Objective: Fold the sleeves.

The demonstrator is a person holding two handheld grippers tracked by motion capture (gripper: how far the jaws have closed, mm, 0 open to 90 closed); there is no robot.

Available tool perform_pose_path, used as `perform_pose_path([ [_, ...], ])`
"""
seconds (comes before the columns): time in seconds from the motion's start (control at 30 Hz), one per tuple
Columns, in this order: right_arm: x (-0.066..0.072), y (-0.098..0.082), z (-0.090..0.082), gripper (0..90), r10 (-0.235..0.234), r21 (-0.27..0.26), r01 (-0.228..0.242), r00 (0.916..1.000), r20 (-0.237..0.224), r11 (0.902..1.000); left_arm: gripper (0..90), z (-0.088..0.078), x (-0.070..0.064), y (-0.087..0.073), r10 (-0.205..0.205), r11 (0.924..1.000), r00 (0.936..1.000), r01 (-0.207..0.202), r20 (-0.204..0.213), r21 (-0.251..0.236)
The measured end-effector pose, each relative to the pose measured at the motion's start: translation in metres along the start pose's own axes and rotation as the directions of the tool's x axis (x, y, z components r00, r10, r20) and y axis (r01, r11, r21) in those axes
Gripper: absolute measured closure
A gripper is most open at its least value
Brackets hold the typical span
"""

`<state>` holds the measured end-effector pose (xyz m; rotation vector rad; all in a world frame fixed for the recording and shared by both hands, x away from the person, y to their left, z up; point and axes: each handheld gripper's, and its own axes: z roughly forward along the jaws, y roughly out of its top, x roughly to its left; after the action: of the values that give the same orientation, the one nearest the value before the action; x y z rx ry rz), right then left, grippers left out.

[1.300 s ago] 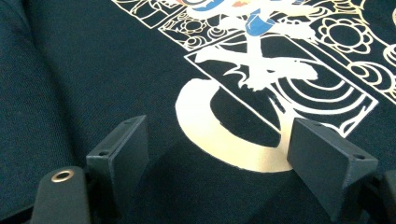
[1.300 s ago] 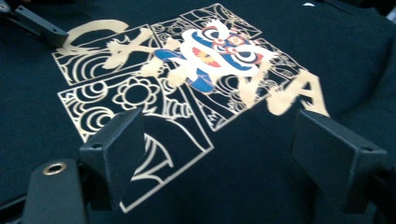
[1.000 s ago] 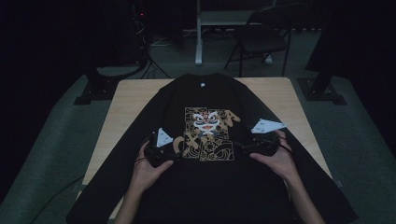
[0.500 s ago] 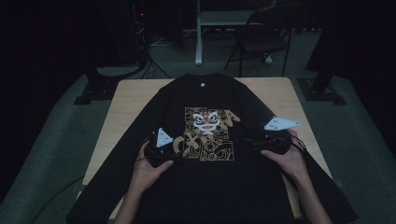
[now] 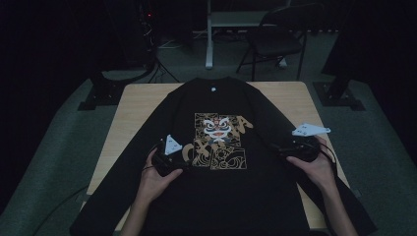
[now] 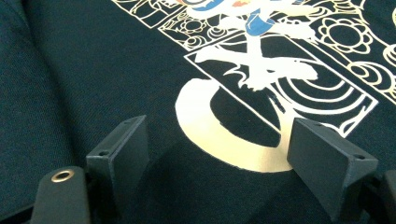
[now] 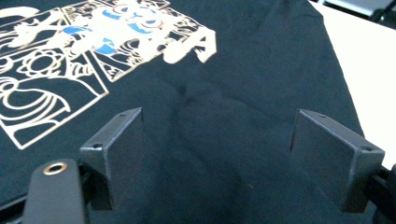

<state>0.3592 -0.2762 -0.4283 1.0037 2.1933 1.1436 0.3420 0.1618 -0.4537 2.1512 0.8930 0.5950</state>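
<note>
In the high view, a black long-sleeved shirt with a gold and white lion print (image 5: 216,142) lies flat, front up, on the pale wooden table (image 5: 133,105); the left gripper (image 5: 183,167) rests by the print's left edge; the right gripper (image 5: 273,147) rests near the shirt's right side. In the left gripper view, the jaws stand wide apart over the print (image 6: 261,70), grasping nothing. In the right gripper view, the jaws stand released above plain black cloth.

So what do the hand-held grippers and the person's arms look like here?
Each hand-held gripper, left and right, is black, topped by a pale grey three-cornered plate. The gripper views show flat, rectangular black jaws with small screw holes. Thin dark cables trail off. The forearms are bare, no sleeves.
</note>
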Motion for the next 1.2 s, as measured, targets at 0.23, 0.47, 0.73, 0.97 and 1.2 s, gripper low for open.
perform_pose_path([
  [0.23, -0.014, -0.009, -0.004, 17.9, 0.029, 0.031, -0.029, 0.9995, 0.015, 0.9991, 21.8, 0.000, 0.000, 0.000, 0.000, 1.0000, 1.0000, 0.000, 0.000, 0.000],
  [0.47, -0.026, -0.020, -0.005, 18.0, 0.059, 0.061, -0.061, 0.9976, 0.035, 0.9962, 21.8, 0.000, 0.000, 0.000, -0.001, 1.0000, 1.0000, 0.001, 0.000, -0.001],
  [0.73, -0.040, -0.029, -0.002, 21.7, 0.096, 0.099, -0.100, 0.9943, 0.047, 0.9901, 21.8, 0.000, 0.000, 0.000, 0.000, 1.0000, 1.0000, 0.000, 0.000, 0.000],
  [0.97, -0.055, -0.034, 0.002, 26.1, 0.143, 0.134, -0.152, 0.9868, 0.077, 0.9793, 21.8, 0.000, 0.000, 0.000, 0.000, 1.0000, 1.0000, 0.000, -0.001, 0.000],
  [1.2, -0.068, -0.037, -0.001, 35.4, 0.188, 0.141, -0.199, 0.9782, 0.089, 0.9699, 21.8, 0.000, 0.000, 0.000, 0.000, 1.0000, 1.0000, 0.000, 0.000, 0.000],
])
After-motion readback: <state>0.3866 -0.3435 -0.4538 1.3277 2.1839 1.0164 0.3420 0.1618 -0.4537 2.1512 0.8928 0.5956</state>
